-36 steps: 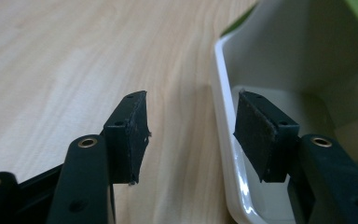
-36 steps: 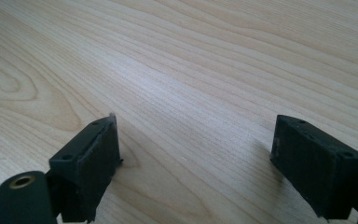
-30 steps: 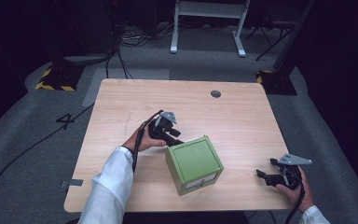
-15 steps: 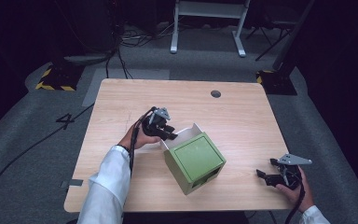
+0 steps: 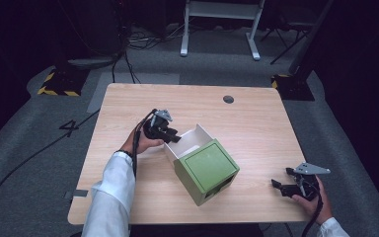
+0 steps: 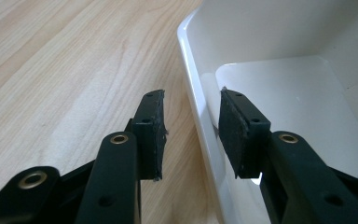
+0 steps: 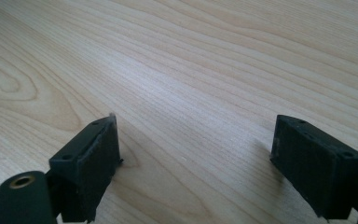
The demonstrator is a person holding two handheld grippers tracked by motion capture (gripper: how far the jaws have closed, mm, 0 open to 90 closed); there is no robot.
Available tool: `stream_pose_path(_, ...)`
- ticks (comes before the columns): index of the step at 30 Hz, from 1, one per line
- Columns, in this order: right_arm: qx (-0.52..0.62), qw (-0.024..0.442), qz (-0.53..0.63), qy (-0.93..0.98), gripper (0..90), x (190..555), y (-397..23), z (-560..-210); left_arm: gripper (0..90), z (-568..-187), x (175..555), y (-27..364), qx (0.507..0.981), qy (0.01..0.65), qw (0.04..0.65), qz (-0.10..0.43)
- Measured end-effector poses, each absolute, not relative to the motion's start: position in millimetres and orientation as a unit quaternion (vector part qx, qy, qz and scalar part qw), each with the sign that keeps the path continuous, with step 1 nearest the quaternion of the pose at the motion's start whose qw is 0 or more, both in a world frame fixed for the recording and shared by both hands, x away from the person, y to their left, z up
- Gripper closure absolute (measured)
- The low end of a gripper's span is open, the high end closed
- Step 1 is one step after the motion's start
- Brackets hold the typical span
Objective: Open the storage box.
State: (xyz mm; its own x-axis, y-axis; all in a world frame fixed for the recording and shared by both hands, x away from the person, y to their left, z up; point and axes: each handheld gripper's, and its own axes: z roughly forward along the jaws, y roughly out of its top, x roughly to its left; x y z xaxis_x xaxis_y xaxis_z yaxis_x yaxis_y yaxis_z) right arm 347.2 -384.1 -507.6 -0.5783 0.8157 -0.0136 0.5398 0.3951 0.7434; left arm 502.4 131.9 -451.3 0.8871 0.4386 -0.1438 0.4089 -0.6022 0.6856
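A green box [image 5: 207, 170] sits in the middle of the wooden table [image 5: 256, 123]. Its white drawer [image 5: 190, 140] sticks out toward the far left. My left gripper [image 5: 173, 138] is at the drawer's outer end. In the left gripper view the gripper [image 6: 191, 100] straddles the thin white drawer wall [image 6: 200, 121], one pad outside and one inside, shut on it. The drawer looks bare inside. My right gripper [image 5: 281, 177] rests near the table's front right corner. In the right gripper view it [image 7: 196, 126] stands open over bare wood.
A dark round cable hole [image 5: 228, 99] lies near the table's far edge. A white metal stand [image 5: 219, 19] and cables sit on the grey floor beyond the table. The left gripper's cable trails along the white sleeve [image 5: 111, 192].
The white drawer has slid out of the green box toward the far left as my left gripper drew back that way. The box has turned slightly. The right gripper has stayed in place.
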Motion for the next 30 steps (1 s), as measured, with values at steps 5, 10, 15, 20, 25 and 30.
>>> stream_pose_path(5,0.417,0.192,0.359,0.813,15.4,347.2,-384.1,-507.6,61.3,-449.7,504.7,138.1,0.895,0.242,0.374,0.023)
stream_pose_path(10,0.417,0.192,0.359,0.813,15.4,347.2,-384.1,-507.6,61.3,-448.9,507.1,144.2,0.892,0.253,0.372,0.031)
stream_pose_path(15,0.417,0.193,0.358,0.813,15.4,347.2,-384.1,-507.6,59.8,-444.9,508.7,148.2,0.888,0.259,0.378,0.042)
stream_pose_path(20,0.417,0.193,0.358,0.813,15.4,347.2,-384.1,-507.6,59.6,-436.5,507.3,151.1,0.888,0.26,0.375,0.055)
stream_pose_path(25,0.416,0.193,0.359,0.813,15.4,347.2,-384.2,-507.7,59.0,-425.9,503.1,159.1,0.883,0.265,0.379,0.08)
stream_pose_path(30,0.417,0.193,0.359,0.813,15.4,347.2,-384.1,-507.6,58.4,-421.5,499.9,164.7,0.881,0.272,0.376,0.094)
